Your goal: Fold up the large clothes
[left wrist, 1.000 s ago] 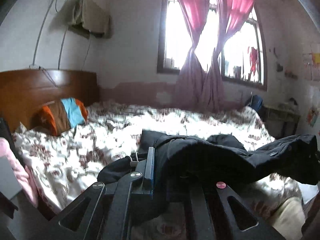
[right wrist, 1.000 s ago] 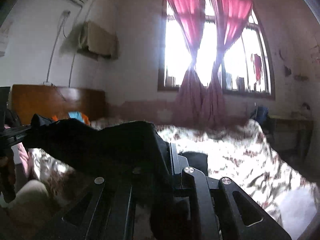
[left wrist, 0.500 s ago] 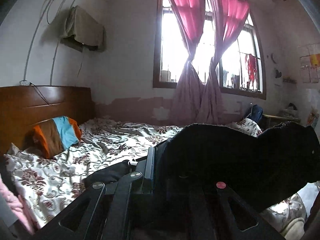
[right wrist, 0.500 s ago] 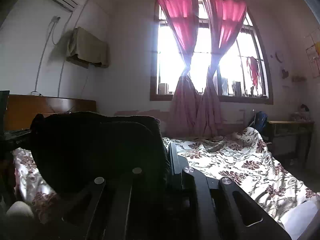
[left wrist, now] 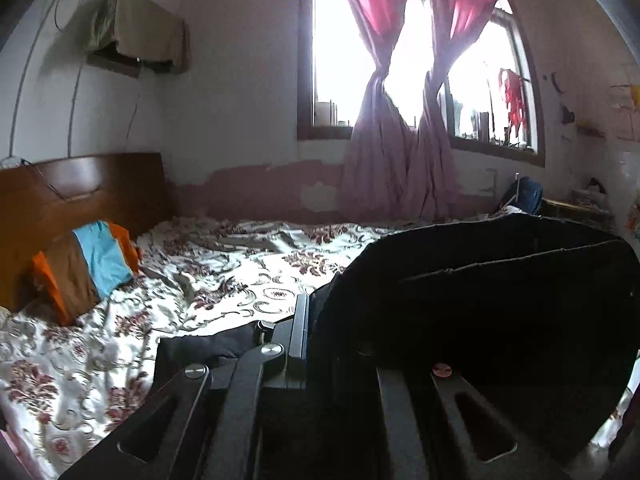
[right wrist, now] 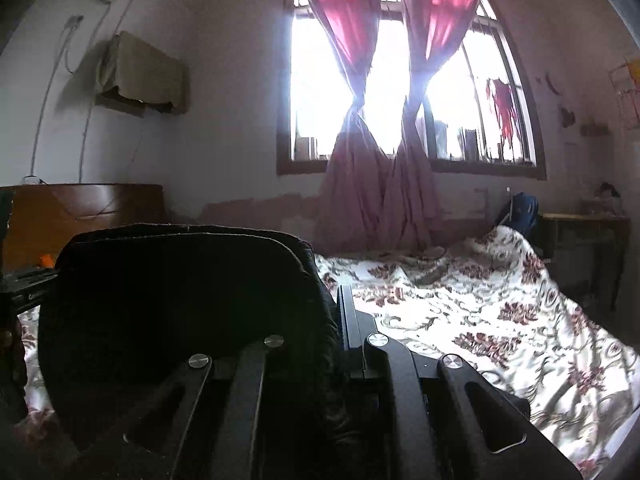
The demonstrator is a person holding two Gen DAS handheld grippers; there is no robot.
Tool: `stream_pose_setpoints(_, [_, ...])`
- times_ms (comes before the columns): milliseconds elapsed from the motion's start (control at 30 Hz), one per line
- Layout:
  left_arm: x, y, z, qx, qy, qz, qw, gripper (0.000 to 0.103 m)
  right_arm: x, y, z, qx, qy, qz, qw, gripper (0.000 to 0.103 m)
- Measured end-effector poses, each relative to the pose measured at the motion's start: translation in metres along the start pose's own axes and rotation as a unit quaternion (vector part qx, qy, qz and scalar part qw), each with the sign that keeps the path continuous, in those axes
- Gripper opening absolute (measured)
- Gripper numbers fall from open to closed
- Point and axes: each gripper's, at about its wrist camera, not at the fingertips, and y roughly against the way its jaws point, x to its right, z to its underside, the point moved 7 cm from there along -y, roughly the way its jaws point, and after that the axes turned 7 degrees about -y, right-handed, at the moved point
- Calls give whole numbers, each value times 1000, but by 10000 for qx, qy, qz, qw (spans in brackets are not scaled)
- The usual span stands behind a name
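1. Left wrist view: the left gripper (left wrist: 316,320) has its jaws pressed together on an edge of the dark garment (left wrist: 500,300). The cloth rises from the jaws and spreads to the right as a broad raised panel, with a seam line running across it.
2. A lower part of the garment lies on the bed (left wrist: 240,276), just left of the gripper's frame.
3. Right wrist view: the right gripper (right wrist: 340,316) is likewise pinched shut on the garment (right wrist: 180,300), which stands up as a wide dark sheet to the left of the jaws and hides much of that side of the bed (right wrist: 480,320).
4. The garment hangs between the two grippers, held up above the bed.
5. The bed carries a white cover with a dark red floral print, rumpled in places.
6. A pillow (left wrist: 86,264) in orange, brown and blue leans near the wooden headboard (left wrist: 80,196).
7. Behind the bed is a bright window (right wrist: 384,92) with knotted pink curtains (right wrist: 360,152).
8. A cloth-covered unit (left wrist: 144,36) is mounted on the left wall.
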Motion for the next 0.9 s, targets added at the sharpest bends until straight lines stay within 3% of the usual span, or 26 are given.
stream_pose_setpoints(267, [10,-82,24,-459,45,11,9989,8,7,-71,39,-430,-54,346,9985,10])
stream_pose_setpoints(533, [13,-137,55,-1148,468,149,9922,11,16,-92,56,-764,-151,474,9958,13])
stream_pose_setpoints(567, [13,-137,55,-1143,500,190,9920,11,17,-91,56,-750,-170,477,9959,17])
stream_pose_setpoints(633, [12,-132,54,-1066,537,245,9926,12,20,-88,52,-657,-215,530,9962,37])
stream_pose_setpoints(667, [11,-130,53,-1043,567,264,9926,12,21,-83,48,-538,-256,547,9967,59])
stream_pose_setpoints(700, [10,-128,52,-1026,600,285,9925,13,23,-78,43,-402,-288,563,9972,72])
stream_pose_setpoints(900, [6,-128,49,-1241,769,355,9886,15,22,-55,26,-113,-223,546,9982,80])
